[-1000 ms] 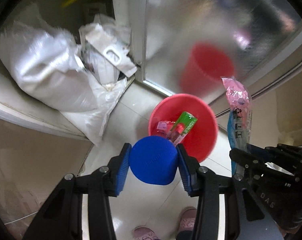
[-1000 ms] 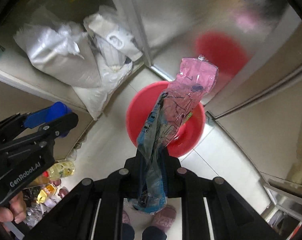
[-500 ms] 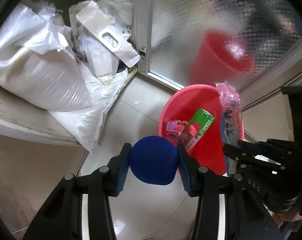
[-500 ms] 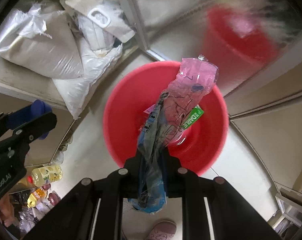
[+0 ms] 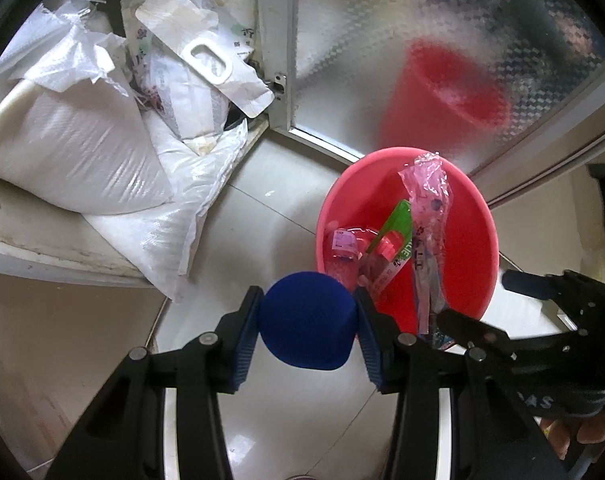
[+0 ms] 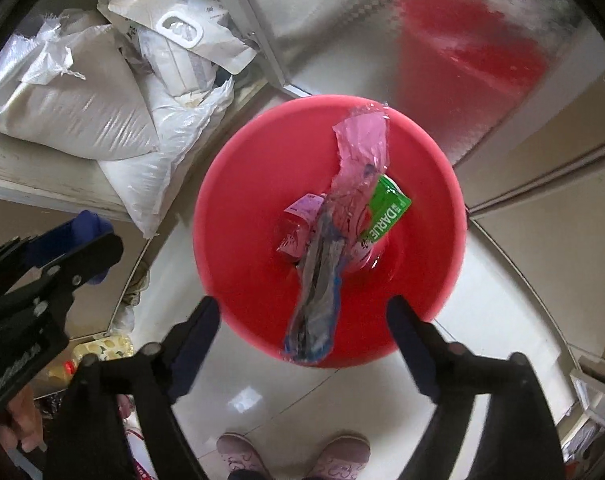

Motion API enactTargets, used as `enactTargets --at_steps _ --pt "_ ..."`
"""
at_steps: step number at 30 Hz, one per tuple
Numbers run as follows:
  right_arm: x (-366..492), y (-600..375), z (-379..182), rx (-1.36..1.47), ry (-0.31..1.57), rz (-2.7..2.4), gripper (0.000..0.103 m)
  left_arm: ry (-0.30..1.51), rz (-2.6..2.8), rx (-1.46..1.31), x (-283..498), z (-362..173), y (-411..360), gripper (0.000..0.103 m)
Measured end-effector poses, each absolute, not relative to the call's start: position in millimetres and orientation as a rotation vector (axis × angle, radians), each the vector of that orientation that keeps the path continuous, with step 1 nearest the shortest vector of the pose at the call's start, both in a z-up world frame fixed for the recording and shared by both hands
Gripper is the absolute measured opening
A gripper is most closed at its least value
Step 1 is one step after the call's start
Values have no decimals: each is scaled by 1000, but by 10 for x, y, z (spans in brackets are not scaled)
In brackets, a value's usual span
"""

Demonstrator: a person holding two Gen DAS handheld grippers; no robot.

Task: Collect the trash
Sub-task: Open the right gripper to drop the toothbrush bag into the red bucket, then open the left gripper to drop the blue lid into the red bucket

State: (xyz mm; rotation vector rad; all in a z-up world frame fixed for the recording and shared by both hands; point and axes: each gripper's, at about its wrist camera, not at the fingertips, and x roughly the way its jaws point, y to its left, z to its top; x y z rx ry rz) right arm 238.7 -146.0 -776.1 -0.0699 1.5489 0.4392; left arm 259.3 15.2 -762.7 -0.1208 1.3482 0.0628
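Observation:
A red basin [image 6: 238,216] stands on the pale floor below both grippers, holding a green box [image 6: 386,208] and a small pink packet [image 6: 302,212]. My right gripper [image 6: 304,308] hangs over it, and its jaws are opening. The pink and blue plastic wrapper [image 6: 342,200] drops free between them, touching neither pad, with its upper end over the basin. My left gripper [image 5: 308,320] is shut on a round blue cap [image 5: 308,336], just left of the basin's rim [image 5: 322,220]. The wrapper [image 5: 426,220] also shows in the left wrist view, beside the right gripper [image 5: 490,304].
White woven sacks [image 5: 74,132] and a torn paper bag lie on a low ledge to the left. A frosted glass door [image 5: 342,40] behind the basin shows a red blur. A person's shoes [image 6: 238,456] stand below; bottles [image 6: 98,348] sit lower left.
Both grippers came down close over the basin. The right jaws spread wide and let go of the wrapper, which now falls. The left gripper kept hold of the blue cap.

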Motion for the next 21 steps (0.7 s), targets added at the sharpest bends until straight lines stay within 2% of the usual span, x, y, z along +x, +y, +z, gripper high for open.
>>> enactTargets --at_steps 5,8,21 --pt "2346 -1565 -7616 -66 1529 397 94 1347 38 -113 2642 -7555 108 43" --pt "2324 -1660 -7517 -82 1502 359 101 1346 19 -105 2680 -7533 58 43" --pt "2254 -2060 -7500 -76 1446 180 101 1381 -88 -111 2838 -7879 -410 43"
